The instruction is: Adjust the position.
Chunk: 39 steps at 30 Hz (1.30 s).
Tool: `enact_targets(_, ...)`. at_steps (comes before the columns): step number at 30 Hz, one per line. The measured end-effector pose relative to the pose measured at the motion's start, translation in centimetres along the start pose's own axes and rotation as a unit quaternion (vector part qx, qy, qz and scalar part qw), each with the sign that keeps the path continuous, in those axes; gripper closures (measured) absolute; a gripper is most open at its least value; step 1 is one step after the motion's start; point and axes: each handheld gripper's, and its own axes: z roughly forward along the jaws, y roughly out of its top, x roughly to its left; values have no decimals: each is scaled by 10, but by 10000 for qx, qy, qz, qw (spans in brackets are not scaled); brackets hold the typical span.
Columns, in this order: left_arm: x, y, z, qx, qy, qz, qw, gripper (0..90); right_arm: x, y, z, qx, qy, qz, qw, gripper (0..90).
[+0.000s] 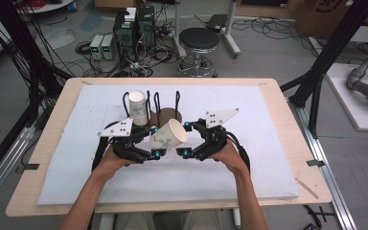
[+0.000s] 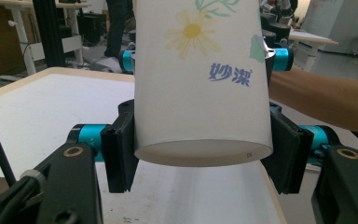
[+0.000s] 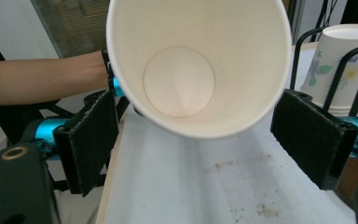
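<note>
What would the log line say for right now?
left hand-held gripper: shut on cup | right hand-held gripper: open at cup mouth | second cup: in rack

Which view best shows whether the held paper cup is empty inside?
The right gripper view: it looks straight into the paper cup, showing a clean, empty bottom. The left gripper view shows its closed base and printed side clamped by the left gripper. The high view shows it tilted.

A matt white paper cup (image 2: 200, 88), printed with a yellow daisy, sits between the left gripper (image 2: 200, 161) and its rough black foam-like pads (image 2: 119, 158). Beneath lies a white, lightly soiled mat (image 3: 205, 191) on a pale wooden table (image 1: 38, 158); black wire rack (image 1: 153, 103) behind.
</note>
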Motion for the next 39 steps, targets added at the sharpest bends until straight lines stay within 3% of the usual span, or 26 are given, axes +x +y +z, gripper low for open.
enact_targets(11, -3, 0, 10, 80, -129, 38, 9999, 366, 1, 2, 10, -136, 132, -18, 9998, 159)
enact_targets(21, -4, 0, 14, 117, -238, 78, 9996, 366, 2, 3, 9, -298, 335, -141, 9989, 280)
enact_targets(32, -5, 0, 14, 153, -204, 51, 9997, 360, 3, 3, 9, -336, 296, -240, 9987, 321)
enact_targets(33, -5, 0, 15, 199, -117, 35, 9997, 342, 3, 3, 9, -305, 292, -218, 9989, 321)
enact_targets(35, -4, -1, 16, 319, 393, -95, 9987, 114, 3, 3, 9, -293, 254, -233, 9990, 319)
enact_targets(36, -2, -1, 15, 397, 434, -227, 9980, 57, 3, 3, 8, -290, 233, -211, 9991, 318)
enact_targets(37, -1, -2, 14, 430, 409, -273, 9979, 56, 3, 3, 7, -265, 165, -209, 9993, 318)
enact_targets(39, -2, -2, 11, 549, 438, -240, 9972, 56, 2, 3, 5, -255, 139, -180, 9994, 317)
